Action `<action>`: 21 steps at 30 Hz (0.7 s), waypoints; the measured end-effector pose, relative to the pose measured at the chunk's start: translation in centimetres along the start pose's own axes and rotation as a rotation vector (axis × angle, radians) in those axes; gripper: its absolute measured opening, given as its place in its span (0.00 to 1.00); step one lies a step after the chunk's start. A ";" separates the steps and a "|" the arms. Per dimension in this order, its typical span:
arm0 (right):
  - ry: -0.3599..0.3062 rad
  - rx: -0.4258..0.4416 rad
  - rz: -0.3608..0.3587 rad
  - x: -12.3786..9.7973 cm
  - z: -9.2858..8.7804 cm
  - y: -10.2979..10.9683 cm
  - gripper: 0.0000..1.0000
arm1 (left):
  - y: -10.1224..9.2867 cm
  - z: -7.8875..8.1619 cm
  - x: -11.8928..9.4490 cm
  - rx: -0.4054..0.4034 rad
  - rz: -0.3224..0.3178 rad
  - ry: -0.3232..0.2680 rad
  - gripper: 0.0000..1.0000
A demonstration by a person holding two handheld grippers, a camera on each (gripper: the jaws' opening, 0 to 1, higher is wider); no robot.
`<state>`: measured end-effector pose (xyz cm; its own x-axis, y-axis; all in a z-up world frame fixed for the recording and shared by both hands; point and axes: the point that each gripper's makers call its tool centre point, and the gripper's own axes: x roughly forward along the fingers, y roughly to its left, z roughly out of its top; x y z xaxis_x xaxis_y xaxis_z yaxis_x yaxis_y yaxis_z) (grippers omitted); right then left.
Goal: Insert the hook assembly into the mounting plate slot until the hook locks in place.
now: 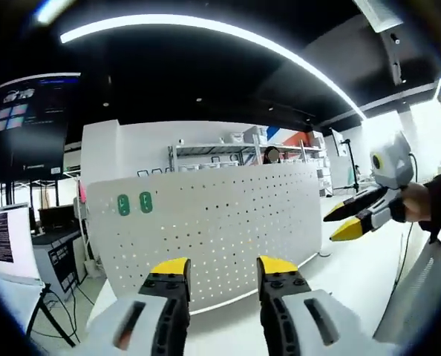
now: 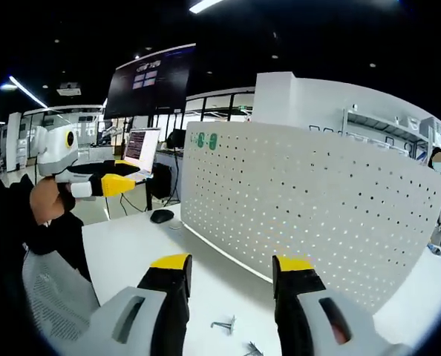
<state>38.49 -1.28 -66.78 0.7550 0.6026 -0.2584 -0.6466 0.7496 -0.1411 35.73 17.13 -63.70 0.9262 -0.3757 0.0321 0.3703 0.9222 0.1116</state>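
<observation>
While the left gripper view faces the white perforated mounting plate (image 1: 213, 222) standing upright across the middle of the frame, two green tags (image 1: 134, 203) sit on its upper left and the left tool (image 1: 223, 268) rises at the bottom centre, open and empty. At the right edge, the right tool (image 1: 344, 222) is gripped by a hand (image 1: 415, 202). In the right gripper view, the left tool (image 2: 122, 185) shows at the left, a mouse (image 2: 162, 216) lies on the white tabletop (image 2: 131, 252), small metal hook parts (image 2: 225, 325) lie at bottom centre between the open, empty jaws of the right tool (image 2: 231, 265), and the plate (image 2: 309, 215) spans the right.
</observation>
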 end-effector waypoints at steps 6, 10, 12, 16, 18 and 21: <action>0.037 -0.002 0.004 0.7 -1.5 -0.1 0.40 | -0.8 -0.8 -0.7 -0.011 -0.011 0.011 0.37; 0.059 0.004 0.004 1.0 -2.6 -0.3 0.40 | -1.3 -1.7 -1.0 -0.005 -0.013 0.032 0.37; 0.077 0.009 0.005 1.2 -3.4 -0.4 0.39 | -1.6 -2.2 -1.1 0.001 -0.019 0.044 0.37; 0.114 0.011 0.005 1.5 -5.2 -0.6 0.38 | -2.2 -2.7 -1.2 0.005 -0.033 0.049 0.37; 0.137 0.018 0.006 1.7 -6.1 -0.7 0.37 | -2.5 -3.0 -1.2 0.004 -0.037 0.050 0.37; 0.156 0.027 0.010 1.9 -7.1 -0.8 0.36 | -2.9 -3.4 -1.1 0.005 -0.049 0.060 0.37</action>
<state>39.69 -2.60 -73.92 0.7209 0.5622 -0.4052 -0.6497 0.7518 -0.1128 33.89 15.14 -67.48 0.9098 -0.4138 -0.0326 0.4147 0.9025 0.1161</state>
